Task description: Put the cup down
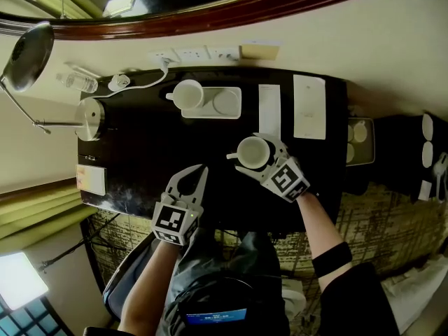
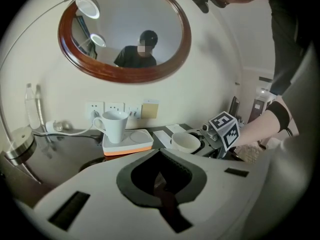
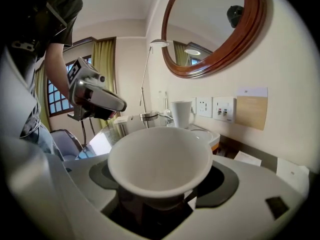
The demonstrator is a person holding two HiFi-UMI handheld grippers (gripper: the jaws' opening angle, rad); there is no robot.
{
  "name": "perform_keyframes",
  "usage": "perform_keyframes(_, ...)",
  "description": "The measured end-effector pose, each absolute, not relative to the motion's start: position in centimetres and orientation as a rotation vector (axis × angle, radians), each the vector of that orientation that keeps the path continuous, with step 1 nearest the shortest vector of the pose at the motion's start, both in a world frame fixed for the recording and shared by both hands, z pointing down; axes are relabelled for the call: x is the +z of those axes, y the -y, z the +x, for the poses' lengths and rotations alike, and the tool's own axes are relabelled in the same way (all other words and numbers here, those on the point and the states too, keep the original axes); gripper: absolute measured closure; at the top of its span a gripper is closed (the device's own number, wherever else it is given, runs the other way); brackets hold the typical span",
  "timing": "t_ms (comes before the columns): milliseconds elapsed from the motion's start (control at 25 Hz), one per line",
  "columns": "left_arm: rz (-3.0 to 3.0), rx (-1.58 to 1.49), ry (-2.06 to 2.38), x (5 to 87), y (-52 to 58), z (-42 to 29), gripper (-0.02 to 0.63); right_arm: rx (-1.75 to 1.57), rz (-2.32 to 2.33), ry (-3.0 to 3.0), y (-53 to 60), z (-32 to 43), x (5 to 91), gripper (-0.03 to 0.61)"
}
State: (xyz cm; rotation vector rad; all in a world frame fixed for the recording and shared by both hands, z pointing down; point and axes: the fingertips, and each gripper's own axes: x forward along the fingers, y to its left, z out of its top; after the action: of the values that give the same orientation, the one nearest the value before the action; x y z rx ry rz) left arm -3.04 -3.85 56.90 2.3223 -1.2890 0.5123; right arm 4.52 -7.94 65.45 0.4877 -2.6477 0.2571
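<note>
A white cup (image 1: 250,151) sits upright between the jaws of my right gripper (image 1: 257,154), which is shut on its lower body; its wide rim fills the right gripper view (image 3: 160,159). The cup hangs over the dark table (image 1: 140,152), in front of a white tray (image 1: 210,115). On the tray's left half stands a second white cup (image 1: 187,94); the round spot on its right half is bare. My left gripper (image 1: 199,170) is shut and holds nothing, hovering over the table's front to the left of the held cup (image 2: 185,141).
A desk lamp (image 1: 28,54) with its round base (image 1: 89,117) and a water bottle (image 1: 77,82) stand at the table's left. Two paper cards (image 1: 309,107) lie at the back right. Wall sockets (image 1: 192,53) and a cable run behind the tray. A notepad (image 1: 91,179) lies front left.
</note>
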Motion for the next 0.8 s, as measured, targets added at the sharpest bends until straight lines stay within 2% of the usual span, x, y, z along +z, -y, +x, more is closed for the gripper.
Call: perform_keyframes(800,2.289,0.451,1.387,55.8,6.1,-7.2,0.614,0.111,0.472,2.651,20.3,-2.3,61.1,0.158)
